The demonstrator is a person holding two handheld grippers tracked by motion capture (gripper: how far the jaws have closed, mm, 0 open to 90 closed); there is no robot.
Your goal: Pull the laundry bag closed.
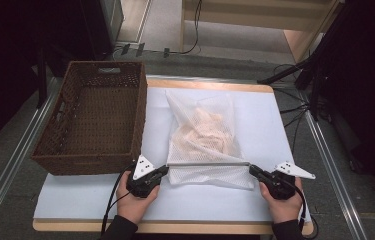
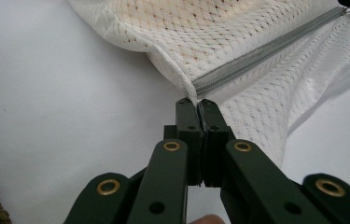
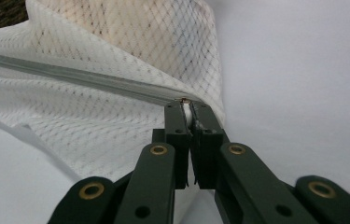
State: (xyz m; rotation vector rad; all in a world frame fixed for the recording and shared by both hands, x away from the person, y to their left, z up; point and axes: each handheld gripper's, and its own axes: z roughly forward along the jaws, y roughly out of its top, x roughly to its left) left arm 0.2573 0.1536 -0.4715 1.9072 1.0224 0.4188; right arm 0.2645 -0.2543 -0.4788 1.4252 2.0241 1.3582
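A white mesh laundry bag (image 1: 202,135) with pale cloth inside lies on the white table (image 1: 75,197), its grey zipper (image 1: 207,163) stretched taut. The left gripper (image 1: 164,171) pinches the zipper's left end — the right gripper (image 1: 253,170) clamps the zipper pull. A brown wicker basket (image 1: 95,117) stands just beside the bag.

Overhead view; two close tongs-mounted views

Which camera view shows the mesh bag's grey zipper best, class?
The left gripper view: the zipper runs close and sharp from the shut jaws, its teeth visible. The right gripper view shows it blurred; the high view shows a thin taut line across the mesh bag.
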